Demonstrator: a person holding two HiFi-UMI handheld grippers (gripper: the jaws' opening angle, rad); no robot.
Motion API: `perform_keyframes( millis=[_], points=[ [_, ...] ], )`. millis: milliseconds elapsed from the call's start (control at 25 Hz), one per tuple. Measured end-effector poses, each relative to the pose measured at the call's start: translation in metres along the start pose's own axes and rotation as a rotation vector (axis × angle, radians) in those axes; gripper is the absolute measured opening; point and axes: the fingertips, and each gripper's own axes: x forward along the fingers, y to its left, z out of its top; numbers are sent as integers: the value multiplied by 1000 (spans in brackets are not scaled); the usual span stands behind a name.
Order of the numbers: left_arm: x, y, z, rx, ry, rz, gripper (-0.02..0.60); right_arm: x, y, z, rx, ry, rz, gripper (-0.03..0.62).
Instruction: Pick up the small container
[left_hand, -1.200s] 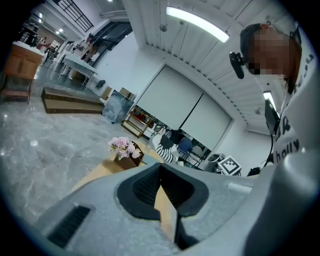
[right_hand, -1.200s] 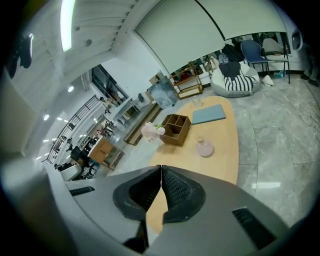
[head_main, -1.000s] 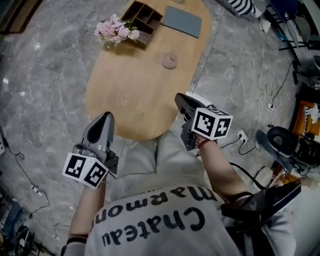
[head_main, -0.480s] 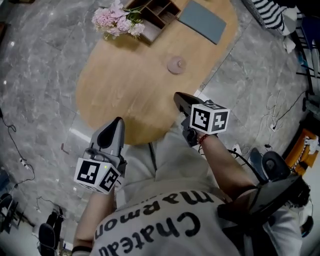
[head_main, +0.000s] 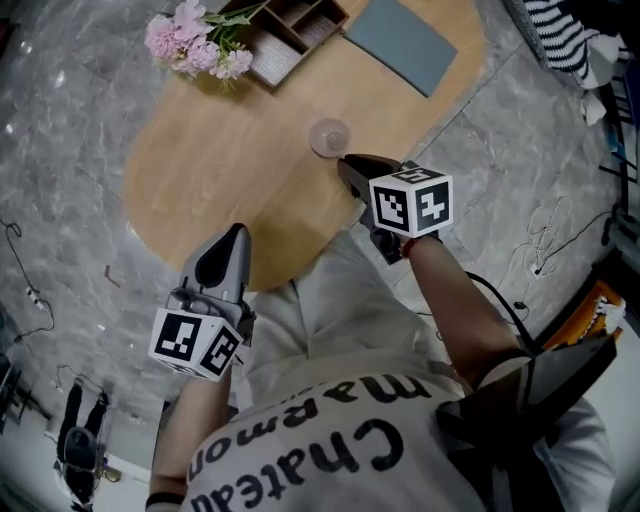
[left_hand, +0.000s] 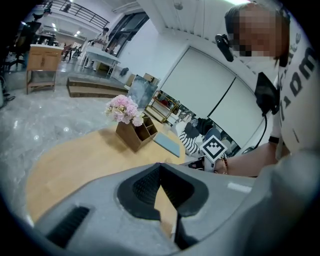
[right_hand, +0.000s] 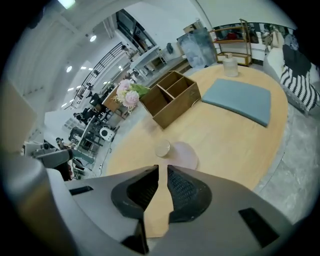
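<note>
Over table (head_main: 215, 175), closed empty right gripper (head_main: 347, 166)

Surface (head_main: 220, 170): showing light wood grain.
Floor (head_main: 70, 130): showing grey marbling.
Flowers (head_main: 190, 45): showing pink.
Mat (head_main: 405, 45): showing plain blue-grey.
Organiser (right_hand: 172, 100): showing brown wood.
Small container (right_hand: 162, 148): showing pale off-white.
Left gripper (head_main: 235, 232): showing grey, its cube carrying black-and-white squares.
Right gripper (head_main: 345, 163): showing the same.
Fingers (right_hand: 185, 192): showing black, ribbed.
</note>
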Motion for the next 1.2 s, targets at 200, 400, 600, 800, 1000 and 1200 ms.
perform_keyframes(
  millis=[200, 400, 600, 800, 1000, 1200],
  points=[
    [-1, 6, -15, 10, 86, 23, 14, 12, -13, 10, -165, -9, -33, 241],
    [-3, 17, -8, -11, 88, 68, 14, 25, -11, 29, -343, -32, -73, 252],
    [1, 20, 2, -24, 64, 83, 14, 39, -2, 29, -411, -9, -65, 252],
    [2, 20, 2, -34, 52, 96, 14, 44, -8, 31, -476, 28, -128, 220],
    [-1, 9, 3, -41, 55, 96, 14, 44, -8, 30, -494, 79, -148, 207],
    [-2, 5, 12, -6, 53, 94, 14, 46, -6, 31, -523, 54, -146, 204]
  ],
)
